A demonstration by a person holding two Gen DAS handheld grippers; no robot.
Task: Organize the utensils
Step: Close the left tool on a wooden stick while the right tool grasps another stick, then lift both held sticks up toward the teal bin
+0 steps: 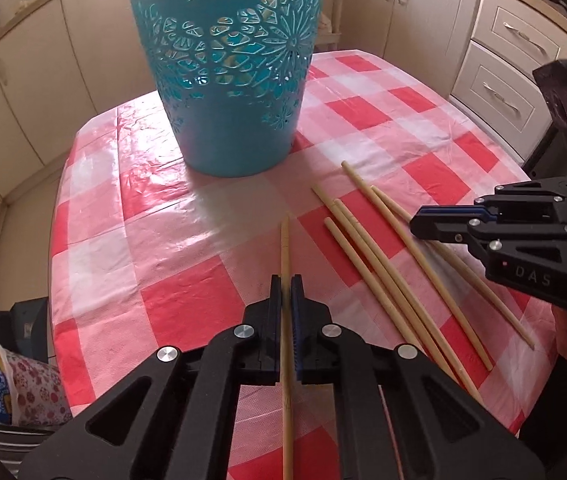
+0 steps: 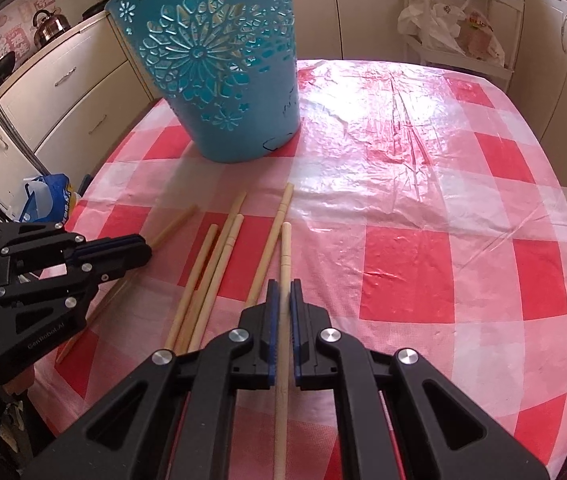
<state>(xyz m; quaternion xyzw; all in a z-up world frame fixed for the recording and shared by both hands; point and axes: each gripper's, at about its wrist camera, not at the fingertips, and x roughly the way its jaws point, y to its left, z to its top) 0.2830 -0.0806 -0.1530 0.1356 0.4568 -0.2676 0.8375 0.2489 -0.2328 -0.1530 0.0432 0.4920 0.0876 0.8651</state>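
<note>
Checked table (image 2: 423,184), both tools gripping chopsticks

1. The room is bright — daylight makes white shiny patches on the plastic tablecloth (image 2: 383,96).
2. The blue basket (image 1: 227,80) drops a soft shadow toward us.
3. Edges bend round and go dark — cupboards (image 1: 423,4) look curved.
4. Everything looks sharp.

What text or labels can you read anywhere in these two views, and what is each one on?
"DAS": raised letters on the body of the right claw, seen in the left wrist view; they may be cut off by shadow.
"GenRobot.AI": small print on the body of the left claw, seen in the right wrist view.
Wall stickers behind the kettle: too blurred to read.
Printed plastic bags on the rack: too small to read.
</note>
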